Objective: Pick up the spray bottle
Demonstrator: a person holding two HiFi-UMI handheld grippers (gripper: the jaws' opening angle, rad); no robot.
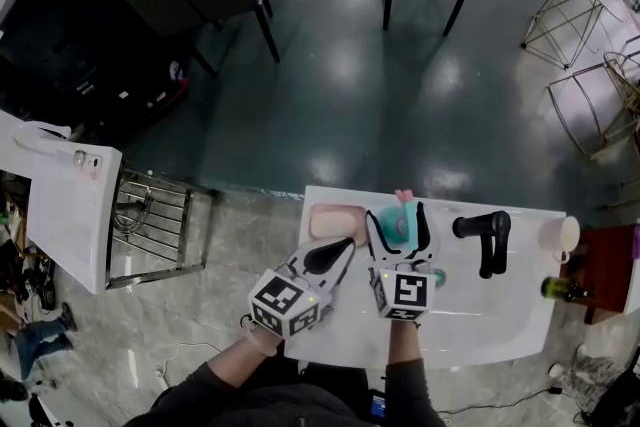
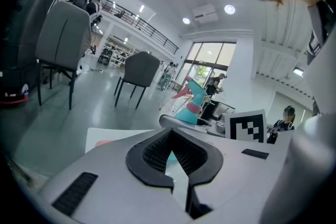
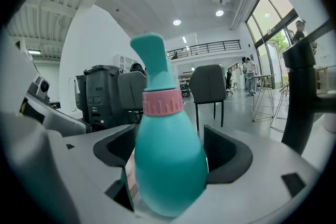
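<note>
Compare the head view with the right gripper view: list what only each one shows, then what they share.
Only the head view: the whole outline of the white table and the green bottle near its right edge. Only the right gripper view: the pink collar on the bottle's neck, and the pads against the sides of its body. Both: the spray bottle between the jaws of the right gripper, and the black fixture beside it.

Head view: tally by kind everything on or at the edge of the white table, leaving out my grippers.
Spray bottle: 1
Pink pad: 1
Black handle-shaped fixture: 1
White cup: 1
Dark bottle at the right edge: 1
Small teal piece: 1
Total: 6
</note>
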